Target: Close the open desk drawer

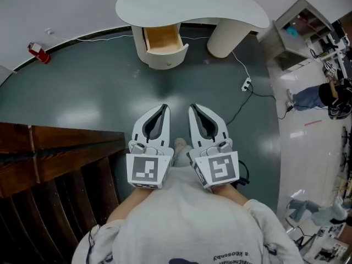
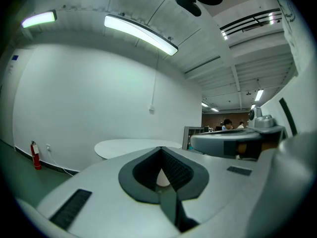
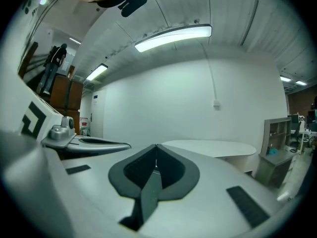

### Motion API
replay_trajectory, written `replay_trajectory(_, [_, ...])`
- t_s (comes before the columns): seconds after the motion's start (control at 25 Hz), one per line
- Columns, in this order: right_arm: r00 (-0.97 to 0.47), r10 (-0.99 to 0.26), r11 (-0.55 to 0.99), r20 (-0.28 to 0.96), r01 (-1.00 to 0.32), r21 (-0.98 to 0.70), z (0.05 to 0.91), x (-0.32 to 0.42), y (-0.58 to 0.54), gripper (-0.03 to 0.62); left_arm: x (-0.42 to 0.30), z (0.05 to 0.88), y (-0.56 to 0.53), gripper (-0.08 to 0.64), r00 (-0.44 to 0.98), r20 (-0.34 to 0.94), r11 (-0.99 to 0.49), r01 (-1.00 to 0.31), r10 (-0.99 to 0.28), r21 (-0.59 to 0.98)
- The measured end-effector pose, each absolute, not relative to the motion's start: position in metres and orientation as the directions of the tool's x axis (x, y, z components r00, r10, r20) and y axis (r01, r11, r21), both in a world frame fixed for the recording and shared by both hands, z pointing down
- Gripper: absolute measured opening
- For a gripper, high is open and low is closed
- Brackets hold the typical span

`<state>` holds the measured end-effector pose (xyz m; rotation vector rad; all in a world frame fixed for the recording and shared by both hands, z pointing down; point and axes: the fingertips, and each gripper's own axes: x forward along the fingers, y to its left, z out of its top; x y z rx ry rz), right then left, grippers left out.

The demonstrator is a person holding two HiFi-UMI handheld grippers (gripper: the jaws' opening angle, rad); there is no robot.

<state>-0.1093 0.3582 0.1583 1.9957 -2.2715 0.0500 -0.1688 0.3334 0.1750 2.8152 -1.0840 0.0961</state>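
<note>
Ahead of both grippers, well apart from them across a bare stretch of dark grey-green floor (image 1: 82, 92), stands a white desk (image 1: 192, 4) with a rounded, kidney-shaped top. Its drawer (image 1: 162, 39) is pulled out of the rounded pedestal, showing a pale wooden inside, and lies almost straight ahead of the left gripper (image 1: 164, 106). The right gripper (image 1: 192, 106) is level beside the left one, close to the person's body. Each gripper has its jaws pressed together at the tips with nothing between them.

Behind the desk rises a plain white wall (image 2: 89, 98) under long ceiling lights (image 2: 138, 33). A red fire extinguisher (image 1: 38, 51) sits at the wall's foot, far off to the left gripper's left. A black cable (image 1: 242, 106) trails over the floor ahead of the right gripper, and a grey shelf unit (image 1: 300, 32) stands further to its right. Dark wooden furniture (image 1: 49, 153) is just beside the left gripper on its left.
</note>
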Motion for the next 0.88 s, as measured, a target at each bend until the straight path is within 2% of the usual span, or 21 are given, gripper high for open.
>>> replay_trajectory(0.32, [-0.178,-0.978,0.182,0.105,-0.983,0.029,0.159,-0.111,0.331,0.017,-0.166,0.178,0.314,0.011,0.722,0.127,-0.714,-0.692,-0.680,0.107])
replay_trajectory(0.88, [-0.293,-0.951,0.298,0.098,-0.954,0.040,0.162,-0.032,0.239,0.015,-0.076,0.176,0.226,0.010,0.665,0.123,-0.660,-0.747,-0.737,0.079])
